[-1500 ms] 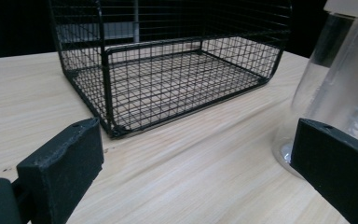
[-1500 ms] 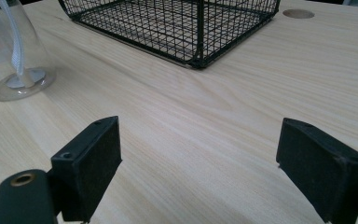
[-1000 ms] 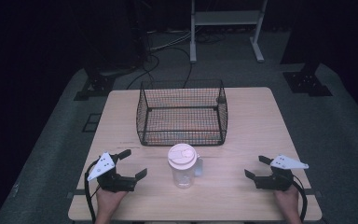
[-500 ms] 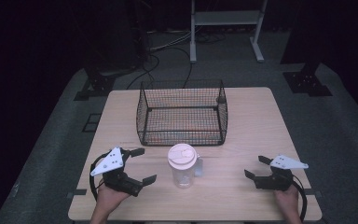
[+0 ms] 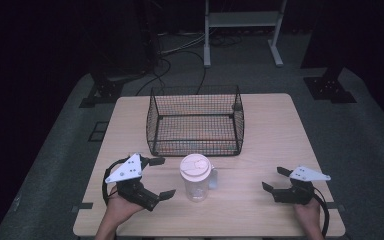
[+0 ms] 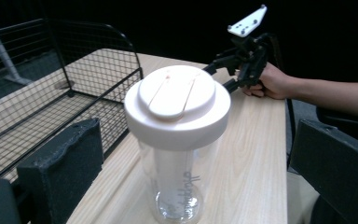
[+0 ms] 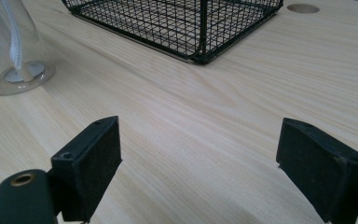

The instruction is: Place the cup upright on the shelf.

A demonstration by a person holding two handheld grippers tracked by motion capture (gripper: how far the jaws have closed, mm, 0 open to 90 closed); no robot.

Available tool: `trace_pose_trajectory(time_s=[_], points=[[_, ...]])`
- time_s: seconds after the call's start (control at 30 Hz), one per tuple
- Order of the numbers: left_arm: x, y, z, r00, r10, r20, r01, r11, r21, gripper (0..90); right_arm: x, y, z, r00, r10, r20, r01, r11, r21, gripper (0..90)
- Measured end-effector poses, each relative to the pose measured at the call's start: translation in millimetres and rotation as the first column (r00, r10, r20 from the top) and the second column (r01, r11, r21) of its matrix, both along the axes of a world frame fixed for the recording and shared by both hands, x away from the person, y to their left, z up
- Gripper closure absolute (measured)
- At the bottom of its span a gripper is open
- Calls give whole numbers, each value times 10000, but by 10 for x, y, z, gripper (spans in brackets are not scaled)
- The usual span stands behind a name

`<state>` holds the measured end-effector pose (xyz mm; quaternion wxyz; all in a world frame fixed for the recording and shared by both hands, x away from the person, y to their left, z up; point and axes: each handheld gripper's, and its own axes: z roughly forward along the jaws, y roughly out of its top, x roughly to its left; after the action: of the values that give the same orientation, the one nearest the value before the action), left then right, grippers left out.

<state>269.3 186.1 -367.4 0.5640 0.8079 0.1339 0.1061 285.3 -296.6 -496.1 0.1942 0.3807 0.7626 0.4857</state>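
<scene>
A clear plastic jug (image 5: pixel 196 181) stands upright on the bench near its front edge, just in front of the wire basket. Its white lid (image 6: pixel 177 103) is on, a white tube runs down inside, and a handle faces right.

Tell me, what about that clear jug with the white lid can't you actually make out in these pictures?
- Jug handle: in the high view the lid covers most of it; the left gripper view looks at the side away from it.
- Lettering on the jug: too faint to read in the left gripper view.
- Upper part of the jug: cut off by the top left edge in the right gripper view.
- Left gripper: jaws open beside the jug; contact unclear.
</scene>
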Motion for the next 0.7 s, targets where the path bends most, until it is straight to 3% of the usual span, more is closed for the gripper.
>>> trace_pose_trajectory(time_s=[0.2, 0.4, 0.7], points=[[39, -114, 23, 9998, -151, -85, 155, 9989, 444, 15, -1, 0, 0, 10000, 43, 16, -43, 10000, 0, 129], [109, -211, 1, 9997, 163, -159, -147, 9949, 1000, 15, 0, 0, 0, 10000, 62, 19, -62, 10000, 1, 129], [220, -338, -47, 9986, 194, -502, -115, 9881, 1531, 15, 1, 1, -1, 9999, 102, 25, -102, 9999, -4, 128]])
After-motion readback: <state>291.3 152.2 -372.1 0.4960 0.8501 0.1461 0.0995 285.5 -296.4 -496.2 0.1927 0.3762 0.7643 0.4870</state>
